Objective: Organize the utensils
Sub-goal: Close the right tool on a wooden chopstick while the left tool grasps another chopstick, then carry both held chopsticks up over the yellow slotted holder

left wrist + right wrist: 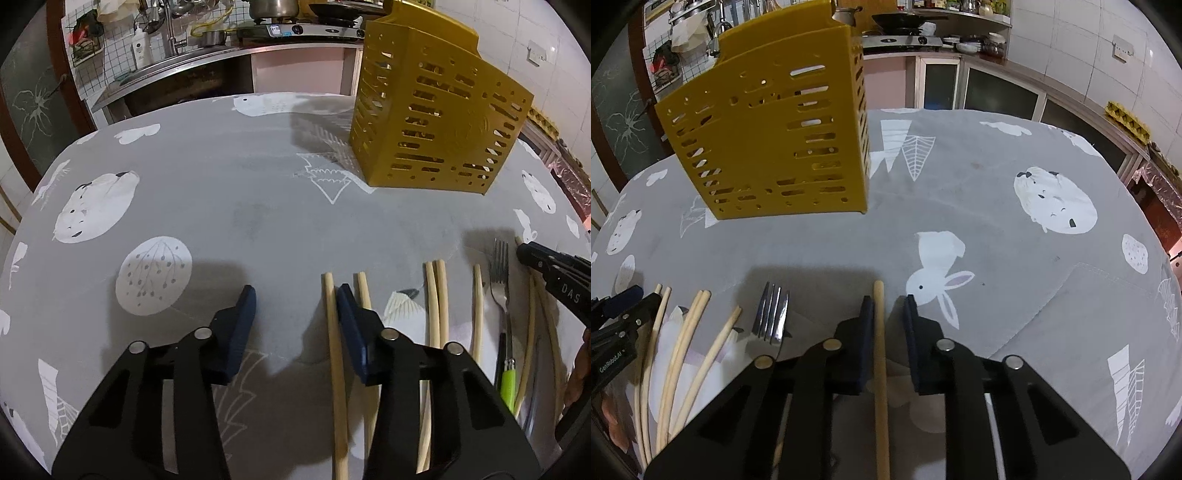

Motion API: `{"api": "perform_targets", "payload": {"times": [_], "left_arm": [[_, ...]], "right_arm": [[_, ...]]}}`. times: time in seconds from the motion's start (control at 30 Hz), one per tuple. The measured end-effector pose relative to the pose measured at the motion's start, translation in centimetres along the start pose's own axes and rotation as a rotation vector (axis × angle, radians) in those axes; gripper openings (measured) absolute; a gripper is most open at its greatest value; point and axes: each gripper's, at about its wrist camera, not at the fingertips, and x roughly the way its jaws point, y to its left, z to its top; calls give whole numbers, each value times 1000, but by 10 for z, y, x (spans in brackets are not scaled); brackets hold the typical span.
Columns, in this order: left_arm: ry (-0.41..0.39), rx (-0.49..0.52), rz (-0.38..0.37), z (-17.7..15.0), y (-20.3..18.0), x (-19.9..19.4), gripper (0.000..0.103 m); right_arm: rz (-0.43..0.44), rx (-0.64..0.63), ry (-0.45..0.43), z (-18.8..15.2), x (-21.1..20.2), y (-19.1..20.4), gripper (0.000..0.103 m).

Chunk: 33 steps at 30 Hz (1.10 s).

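A yellow slotted utensil holder (436,122) (768,140) stands upright on the grey patterned tablecloth (240,206). Several pale wooden chopsticks (436,306) (683,343) and a fork (500,273) (772,314) with a green handle lie in a row near the table's front. My left gripper (295,306) is open over the leftmost chopstick (330,314), which lies just inside the right finger. My right gripper (888,306) straddles a single chopstick (879,332) to the right of the fork. That chopstick rests against the left pad, with a gap to the right pad.
A kitchen counter with a sink, a stove (295,29) and pots runs behind the table. Cabinets (997,92) and an egg carton (1126,118) line the right wall. The cloth to the left (147,221) and right (1034,277) of the utensils is bare.
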Motion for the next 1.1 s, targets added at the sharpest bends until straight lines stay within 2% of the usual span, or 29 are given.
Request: {"api": "perform_targets", "payload": {"times": [0.1, 0.23, 0.4, 0.67, 0.87, 1.1], "left_arm": [[-10, 0, 9, 1, -1, 2, 38], [-3, -3, -19, 1, -3, -1, 14], [-20, -17, -29, -1, -2, -2, 5], [-60, -29, -54, -2, 0, -20, 5], [-192, 10, -54, -1, -5, -66, 4], [-343, 23, -91, 6, -13, -125, 4]], "right_arm": [[-2, -7, -11, -1, 0, 3, 6], [15, 8, -11, -2, -4, 1, 6], [48, 57, -14, -3, -8, -9, 6], [72, 85, -70, -2, -30, -18, 6], [94, 74, -163, -1, -65, -20, 6], [131, 73, -295, 4, -114, -26, 6]]}}
